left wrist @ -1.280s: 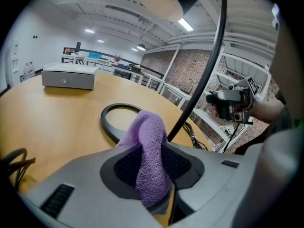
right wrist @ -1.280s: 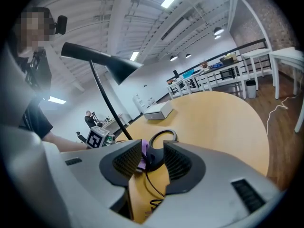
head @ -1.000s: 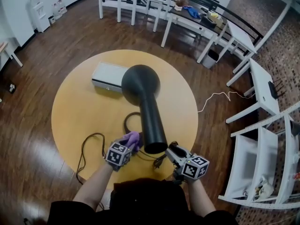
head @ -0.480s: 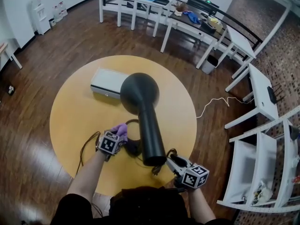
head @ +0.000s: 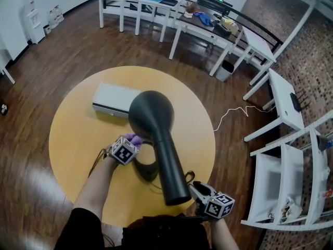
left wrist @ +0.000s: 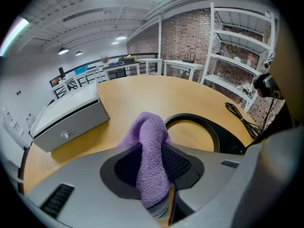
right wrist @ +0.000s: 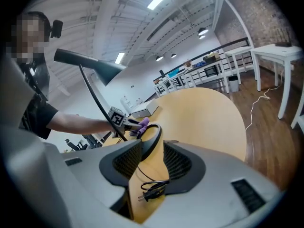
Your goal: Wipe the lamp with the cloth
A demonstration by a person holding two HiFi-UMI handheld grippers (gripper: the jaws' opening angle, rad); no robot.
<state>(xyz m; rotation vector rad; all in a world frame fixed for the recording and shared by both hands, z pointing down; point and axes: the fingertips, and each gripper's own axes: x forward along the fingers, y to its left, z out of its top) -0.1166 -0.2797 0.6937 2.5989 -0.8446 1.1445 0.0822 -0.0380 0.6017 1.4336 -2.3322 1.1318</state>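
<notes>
- Head view: your left gripper (head: 130,144) had travelled from the near side of the lamp (head: 156,124), by the lower end of its shade, round to the far left of the base ring (head: 145,170). It now sat closer to the box (head: 112,99). The marker cube also showed a different face, so you had rolled the wrist on the way.
- Head view: the cloth (head: 136,138) stuck out of that gripper, just beside the ring and apart from the shade. The lamp stood near the middle of the table (head: 78,134). Your right gripper (head: 197,190) had drifted slightly toward the near edge of the table.
- Left gripper view: the jaws were closed on the cloth, which bulged up between the pads as a folded ridge. The base ring (left wrist: 209,127) lay ahead and to the right, with bare table between it and the cloth. No wiping contact existed at this moment.
- Right gripper view: the jaws stood apart and no pad pressed on anything. The plug (right wrist: 153,191) and its cable lay on the table in the gap. The near edge of the ring showed just past the left pad.
- Meaning for the task: you had carried the cloth to another side of the lamp, probably to start a pass on the ring or the stem. The lamp was not clamped, so a firm stroke could shift it.
</notes>
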